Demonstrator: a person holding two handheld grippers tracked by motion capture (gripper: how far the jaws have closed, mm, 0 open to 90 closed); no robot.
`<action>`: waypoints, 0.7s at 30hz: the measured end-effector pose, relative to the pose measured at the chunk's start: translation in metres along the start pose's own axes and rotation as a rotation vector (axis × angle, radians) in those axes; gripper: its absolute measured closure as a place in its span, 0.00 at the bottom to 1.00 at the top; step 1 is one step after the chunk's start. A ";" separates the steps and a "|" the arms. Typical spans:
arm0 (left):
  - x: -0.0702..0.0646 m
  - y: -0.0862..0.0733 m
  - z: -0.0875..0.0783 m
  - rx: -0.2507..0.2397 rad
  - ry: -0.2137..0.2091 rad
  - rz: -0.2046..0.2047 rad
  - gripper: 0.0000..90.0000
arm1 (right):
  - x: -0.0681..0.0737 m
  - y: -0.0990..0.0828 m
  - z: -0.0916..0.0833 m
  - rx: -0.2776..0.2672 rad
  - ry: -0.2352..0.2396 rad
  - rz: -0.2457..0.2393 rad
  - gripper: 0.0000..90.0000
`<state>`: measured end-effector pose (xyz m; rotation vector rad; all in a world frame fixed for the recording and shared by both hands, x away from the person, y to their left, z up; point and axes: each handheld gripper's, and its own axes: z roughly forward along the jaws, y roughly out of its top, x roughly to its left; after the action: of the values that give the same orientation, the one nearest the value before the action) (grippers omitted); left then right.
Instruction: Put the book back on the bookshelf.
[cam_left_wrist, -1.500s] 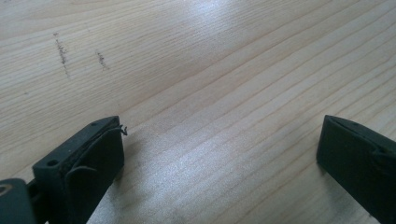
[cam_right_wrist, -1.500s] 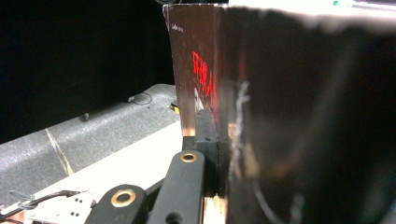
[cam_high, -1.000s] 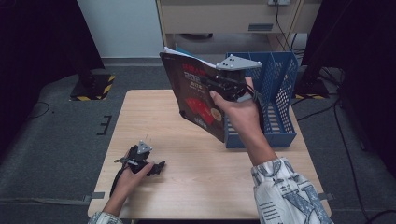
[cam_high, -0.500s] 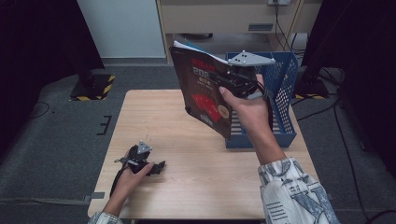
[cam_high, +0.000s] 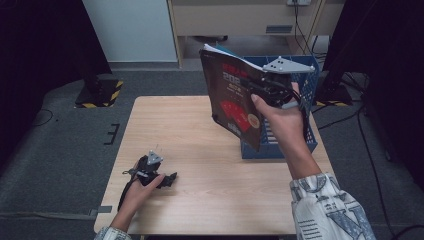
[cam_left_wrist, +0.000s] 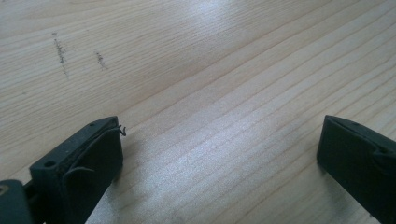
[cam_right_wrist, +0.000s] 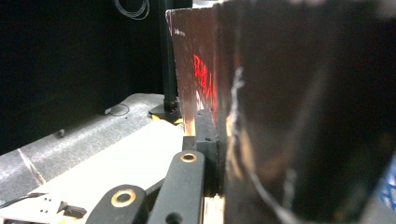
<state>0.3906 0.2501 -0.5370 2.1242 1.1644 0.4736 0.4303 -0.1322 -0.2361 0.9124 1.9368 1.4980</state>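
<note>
A dark book (cam_high: 234, 100) with red print on its cover hangs tilted in the air over the right half of the wooden table (cam_high: 190, 125). My right gripper (cam_high: 256, 91) is shut on the book's edge, with its grey plate on top. In the right gripper view the book (cam_right_wrist: 299, 116) stands close in front, with one black jaw pressed flat against the cover. My left gripper (cam_high: 167, 179) rests low on the table near the front left, held by a hand. Its jaws stand wide apart over bare wood (cam_left_wrist: 210, 70) with nothing between them.
A blue slotted basket (cam_high: 306, 136) stands on the table's right side, just behind and beside the raised book. Beyond the table are grey floor, a black stand base with yellow stripes (cam_high: 97, 92) at the left, and a cabinet at the back.
The right hand has carried the book to the right, closer over the blue basket. The left hand and its gripper have stayed where they were.
</note>
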 end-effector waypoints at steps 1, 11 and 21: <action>0.000 0.000 0.000 0.000 0.000 0.000 0.00 | 0.000 0.000 0.000 0.000 0.000 0.000 0.97; 0.000 0.000 0.000 0.001 0.000 0.001 0.00 | -0.011 -0.008 -0.016 0.008 -0.025 -0.005 0.97; 0.000 0.000 0.000 0.001 0.000 0.001 0.00 | -0.024 -0.014 -0.028 0.025 -0.062 -0.007 0.97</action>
<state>0.3905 0.2499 -0.5370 2.1262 1.1634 0.4734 0.4220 -0.1697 -0.2423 0.9503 1.9169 1.4278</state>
